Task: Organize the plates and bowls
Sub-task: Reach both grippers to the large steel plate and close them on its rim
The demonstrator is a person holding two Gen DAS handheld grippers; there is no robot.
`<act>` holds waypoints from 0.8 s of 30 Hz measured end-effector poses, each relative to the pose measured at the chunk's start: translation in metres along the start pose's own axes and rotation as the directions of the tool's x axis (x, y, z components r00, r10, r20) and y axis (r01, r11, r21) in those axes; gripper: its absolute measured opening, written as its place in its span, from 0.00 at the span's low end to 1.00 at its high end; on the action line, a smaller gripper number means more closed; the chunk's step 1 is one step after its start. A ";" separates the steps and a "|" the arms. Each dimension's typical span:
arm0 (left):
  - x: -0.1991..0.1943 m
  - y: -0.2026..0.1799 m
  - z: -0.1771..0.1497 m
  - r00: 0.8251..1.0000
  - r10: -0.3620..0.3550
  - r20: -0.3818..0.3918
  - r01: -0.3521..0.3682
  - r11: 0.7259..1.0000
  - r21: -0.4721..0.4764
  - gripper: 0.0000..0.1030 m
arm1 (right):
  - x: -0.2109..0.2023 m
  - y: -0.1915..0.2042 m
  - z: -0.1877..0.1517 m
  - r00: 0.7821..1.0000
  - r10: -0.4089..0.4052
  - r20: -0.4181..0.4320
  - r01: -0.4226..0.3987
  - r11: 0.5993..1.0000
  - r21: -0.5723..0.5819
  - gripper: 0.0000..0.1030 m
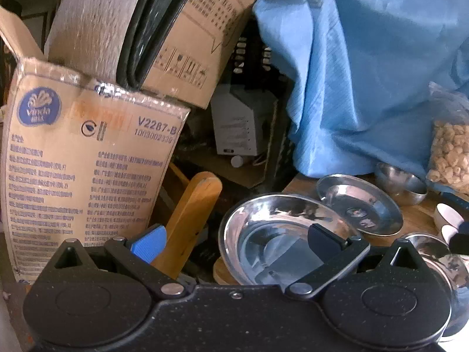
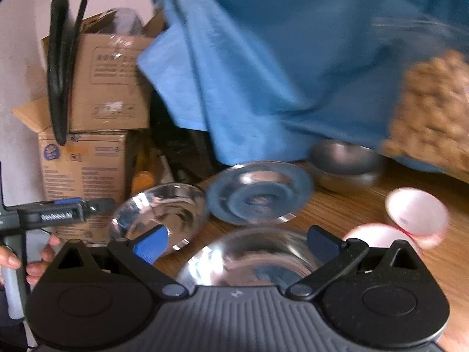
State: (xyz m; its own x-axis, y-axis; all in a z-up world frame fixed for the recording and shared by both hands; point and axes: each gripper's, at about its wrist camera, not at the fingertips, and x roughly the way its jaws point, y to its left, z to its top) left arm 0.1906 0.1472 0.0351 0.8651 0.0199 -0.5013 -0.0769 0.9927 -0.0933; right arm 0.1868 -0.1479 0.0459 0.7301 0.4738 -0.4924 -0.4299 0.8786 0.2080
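In the left wrist view my left gripper point(image 1: 237, 242) is open. It hovers over a deep steel plate point(image 1: 272, 220) that sits at the left edge of the wooden table point(image 1: 416, 220). Behind it lie a flat steel plate point(image 1: 360, 205) and a small steel bowl point(image 1: 401, 182). My right gripper point(image 2: 237, 243) is open too, just above another steel bowl point(image 2: 249, 258) and holding nothing. This blurred view also shows the deep plate point(image 2: 161, 214), the flat plate point(image 2: 261, 193), the small bowl point(image 2: 346, 164) and two white cups point(image 2: 416, 211).
Stacked cardboard boxes point(image 1: 88, 161) and a wooden chair part point(image 1: 190, 217) stand left of the table. Blue cloth point(image 1: 366, 73) hangs behind the dishes. A clear bag of puffed snacks point(image 1: 451, 158) leans at the right. A hand point(image 2: 38, 261) holds the left tool's handle.
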 end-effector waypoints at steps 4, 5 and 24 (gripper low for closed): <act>0.005 0.009 -0.002 0.998 -0.059 -0.015 0.058 0.998 -0.032 0.99 | 0.033 0.017 0.015 0.996 0.084 -0.040 -0.086 0.995 -0.043 0.98; 0.007 0.012 -0.003 0.996 -0.081 -0.021 0.080 0.996 -0.047 0.99 | 0.042 0.021 0.016 0.994 0.094 -0.052 -0.096 0.994 -0.048 0.94; 0.034 0.038 -0.017 0.969 -0.243 -0.047 0.227 0.949 -0.216 0.57 | 0.111 0.038 0.020 0.962 0.133 -0.238 -0.135 0.991 0.008 0.61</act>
State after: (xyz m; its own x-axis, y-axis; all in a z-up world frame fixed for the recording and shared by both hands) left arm 0.2086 0.1838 0.0004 0.8335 -0.2274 -0.5035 0.0164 0.9212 -0.3888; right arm 0.2621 -0.0607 0.0155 0.5189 0.5582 -0.6474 -0.5200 0.8072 0.2792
